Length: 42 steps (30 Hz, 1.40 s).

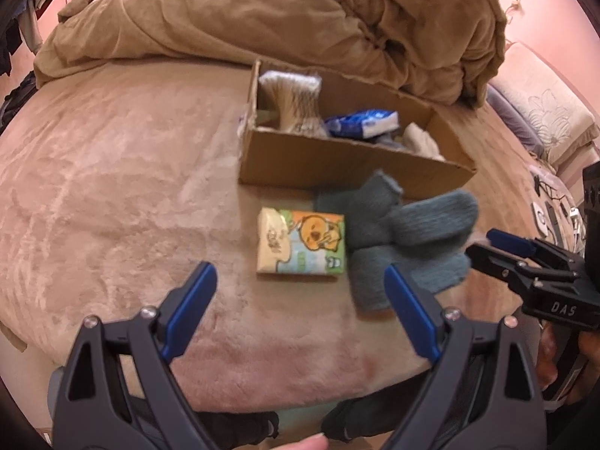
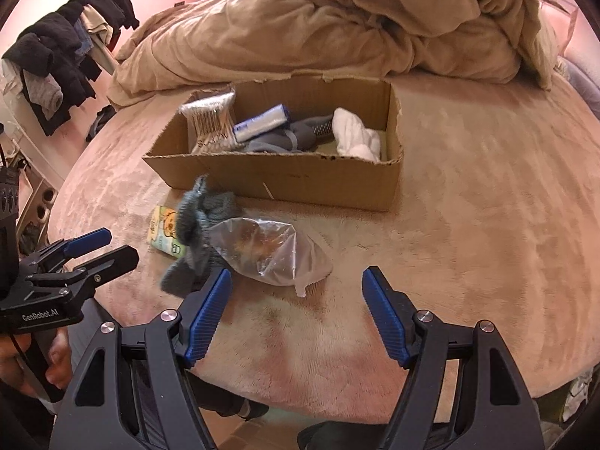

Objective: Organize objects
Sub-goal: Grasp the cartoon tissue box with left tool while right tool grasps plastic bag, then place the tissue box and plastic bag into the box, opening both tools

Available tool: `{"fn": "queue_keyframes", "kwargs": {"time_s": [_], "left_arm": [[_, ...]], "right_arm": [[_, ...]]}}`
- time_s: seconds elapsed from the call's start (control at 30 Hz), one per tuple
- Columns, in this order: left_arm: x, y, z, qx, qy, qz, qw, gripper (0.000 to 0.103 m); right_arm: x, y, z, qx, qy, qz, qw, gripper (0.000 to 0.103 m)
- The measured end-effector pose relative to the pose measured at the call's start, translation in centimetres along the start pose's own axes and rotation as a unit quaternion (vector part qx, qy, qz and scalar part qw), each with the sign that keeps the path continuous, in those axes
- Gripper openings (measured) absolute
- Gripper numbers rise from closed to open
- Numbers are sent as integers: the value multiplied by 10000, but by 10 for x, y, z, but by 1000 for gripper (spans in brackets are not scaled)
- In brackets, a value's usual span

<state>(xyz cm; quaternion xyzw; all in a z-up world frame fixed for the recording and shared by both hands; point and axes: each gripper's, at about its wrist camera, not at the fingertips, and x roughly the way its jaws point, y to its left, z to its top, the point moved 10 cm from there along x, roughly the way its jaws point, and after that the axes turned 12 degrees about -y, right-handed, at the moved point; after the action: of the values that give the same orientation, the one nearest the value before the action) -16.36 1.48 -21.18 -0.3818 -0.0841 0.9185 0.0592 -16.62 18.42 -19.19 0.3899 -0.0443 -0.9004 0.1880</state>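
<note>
Surface: everything lies on the bed (image 2: pixel 468 195), covered in a pinkish-beige plush blanket; a heaped tan duvet (image 2: pixel 337 26) sits at 12 o'clock behind the box.
Container: open brown cardboard box (image 2: pixel 285 180), at 12 o'clock from my right hand-held gripper; it already holds a bundle of cotton swabs (image 2: pixel 212 120), a blue-and-white packet (image 2: pixel 262 122), grey fabric and a white cloth (image 2: pixel 356 137).
Left hand-held gripper (image 1: pixel 300 285): jaws wide apart, nothing between them, pointed down at the bed.
Right hand-held gripper (image 2: pixel 296 292): jaws wide apart and empty, also angled down.
Item 1: small square tissue pack with an orange cartoon print (image 1: pixel 300 245), lying flat just in front of the box, at 12 o'clock from my left jaws.
Item 2: grey-blue knitted socks (image 1: pixel 397 232), crumpled, touching the tissue pack at its 3 o'clock side.
Item 3: clear crumpled plastic bag with something brown inside (image 2: pixel 270 251), resting against the socks, at 11 o'clock from my right jaws.
Handling, tissue pack: I judge it light and squashy with a slick wrapper; grip across its two opposite edges.
Handling, socks: soft and limp, likely to drape; pinch the thick middle fold.
Handling, bag: light, slippery film; take a gathered bunch, not the contents.
</note>
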Motion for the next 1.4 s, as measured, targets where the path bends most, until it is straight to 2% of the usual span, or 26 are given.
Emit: {"fn": "queue_keyframes", "kwargs": {"time_s": [0.27,0.6,0.67,0.8,0.97,1.4], "left_arm": [[34,8,-10,105,210,161,9996,92],[58,9,-16,330,236,232,9989,90],[57,10,-15,321,182,205,9991,89],[52,11,-15,392,116,220,9989,66],[47,12,-16,386,57,154,9991,65],[-4,-2,3,277,-257,-22,9993,65]], "right_arm": [[28,-1,-3,21,167,107,9998,75],[50,11,-8,218,249,643,9974,75],[53,13,-11,332,297,780,9960,75],[54,18,-12,313,283,842,9956,74],[47,18,-12,378,235,914,9948,59],[5,3,1,374,-106,625,9973,57]]}}
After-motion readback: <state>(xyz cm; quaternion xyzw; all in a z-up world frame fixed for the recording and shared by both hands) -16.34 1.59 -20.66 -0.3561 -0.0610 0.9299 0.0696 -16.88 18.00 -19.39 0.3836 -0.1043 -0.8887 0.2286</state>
